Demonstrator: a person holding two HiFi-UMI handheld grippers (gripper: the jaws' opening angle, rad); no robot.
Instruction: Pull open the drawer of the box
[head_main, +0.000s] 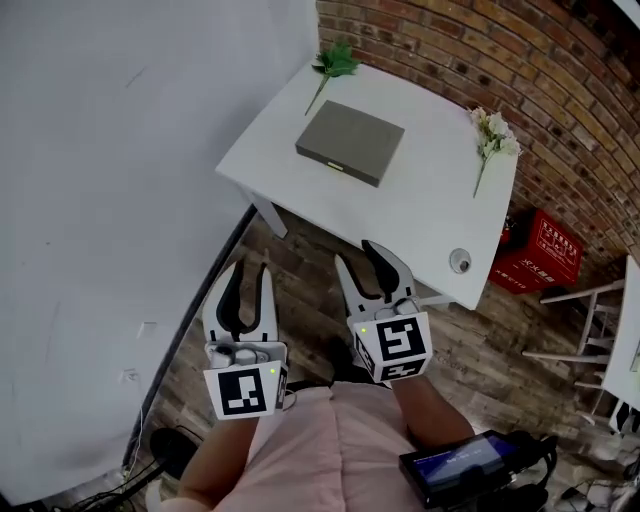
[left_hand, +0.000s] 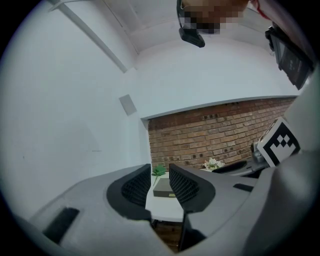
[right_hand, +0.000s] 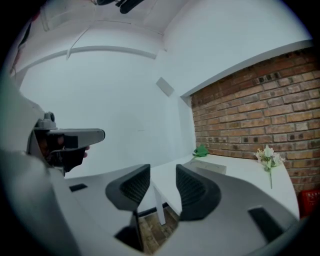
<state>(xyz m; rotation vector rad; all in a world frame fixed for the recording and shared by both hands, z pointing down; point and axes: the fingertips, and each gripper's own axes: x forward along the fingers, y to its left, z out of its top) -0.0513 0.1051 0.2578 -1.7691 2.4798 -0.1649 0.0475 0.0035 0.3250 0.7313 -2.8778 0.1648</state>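
Currently gripped: nothing, in either gripper.
Left gripper (head_main: 250, 268): released, jaws apart with only air between them. It is held up in front of the person's body, short of the desk (head_main: 420, 215), and points toward it.
Right gripper (head_main: 356, 252): released too, jaws spread and empty. It sits just beside the left one, its tips showing against the desk's near edge in the head view.
Box (head_main: 350, 141): flat, grey and rectangular. It lies on the far left part of the white desk, well apart from both grippers, with a small pale tab on its near side.
Left gripper view: the box (left_hand: 162, 187) shows in the gap between the jaws, far off.
Desk extras: a green sprig (head_main: 335, 62) lies near the box's far corner. White flowers (head_main: 493, 135) lie at the right edge.
Surroundings: a brick wall (head_main: 480, 50) stands behind the desk, a white wall (head_main: 120, 200) is at the left, and a red crate (head_main: 540, 250) is on the floor.
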